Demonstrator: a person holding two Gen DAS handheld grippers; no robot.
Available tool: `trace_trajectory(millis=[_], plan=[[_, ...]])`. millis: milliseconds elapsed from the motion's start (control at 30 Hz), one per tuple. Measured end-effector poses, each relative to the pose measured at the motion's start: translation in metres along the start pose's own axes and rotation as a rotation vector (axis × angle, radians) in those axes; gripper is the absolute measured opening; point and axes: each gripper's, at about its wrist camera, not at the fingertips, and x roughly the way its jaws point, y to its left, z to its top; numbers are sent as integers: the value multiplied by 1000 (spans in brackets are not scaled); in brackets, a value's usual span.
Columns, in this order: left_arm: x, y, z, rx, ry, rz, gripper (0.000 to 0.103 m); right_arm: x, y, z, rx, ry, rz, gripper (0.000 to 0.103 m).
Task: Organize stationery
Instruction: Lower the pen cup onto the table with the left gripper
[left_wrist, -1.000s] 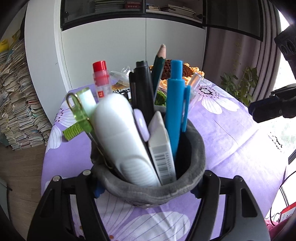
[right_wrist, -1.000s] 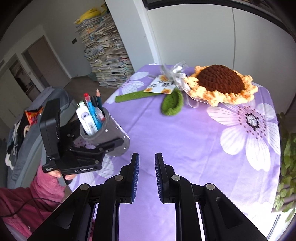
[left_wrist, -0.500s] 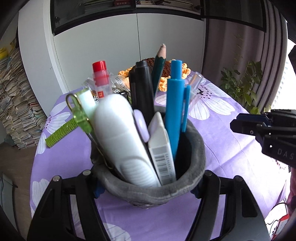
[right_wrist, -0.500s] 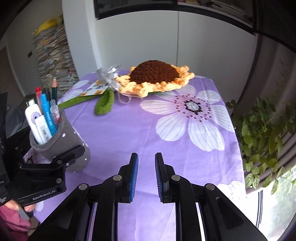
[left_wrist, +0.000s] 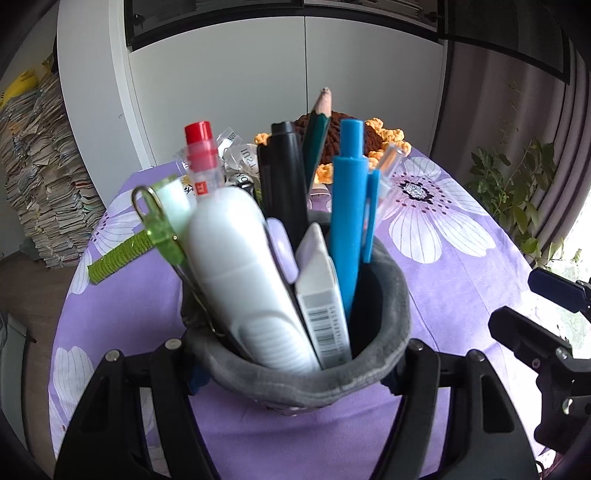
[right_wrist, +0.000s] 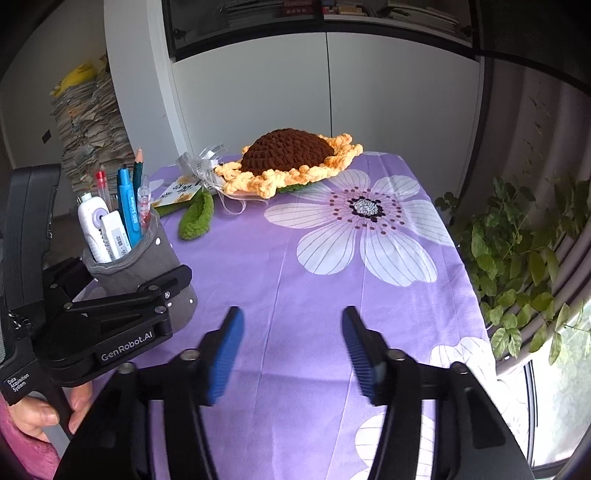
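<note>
**Grey cup of stationery clamped in the left gripper over a flowered table**

The table (right_wrist: 332, 295) wears a smooth purple cloth printed with big white flowers. At its far end lies a knobbly crocheted sunflower (right_wrist: 288, 162), brown dome with a yellow frill, beside a crinkled ribbon (right_wrist: 199, 162) and a green crocheted leaf (right_wrist: 197, 216).

The cup (left_wrist: 295, 365) is a soft grey felt cylinder, its rim sagging. The left gripper (left_wrist: 295, 373) is closed on it, one black finger against each side, at the table's near left edge. Its base is hidden in the left view; whether it rests on the cloth cannot be told.

Packed inside stand a glossy white correction tape (left_wrist: 240, 273), a barcoded eraser (left_wrist: 321, 295), a black marker (left_wrist: 282, 181), a blue pen (left_wrist: 349, 206), a green pencil (left_wrist: 317, 125), a red-capped tube (left_wrist: 201, 155) and a clear green clip (left_wrist: 162, 232). Their lower ends are out of sight.

The right gripper (right_wrist: 291, 350) hangs wide open and empty, its ribbed blue pads (right_wrist: 225, 354) motion-blurred, to the right of the cup and apart from it.
</note>
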Motion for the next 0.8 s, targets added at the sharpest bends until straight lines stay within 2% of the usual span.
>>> trace_trajectory(millis=[100, 267, 800], plan=[[1, -5, 0, 4, -1, 4, 68, -3, 1, 3, 1, -32, -16, 67], [0, 0, -1, 2, -4, 1, 68, 6, -6, 8, 73, -13, 14, 67], [0, -1, -2, -16, -6, 19, 69, 11, -4, 9, 79, -22, 3, 67]])
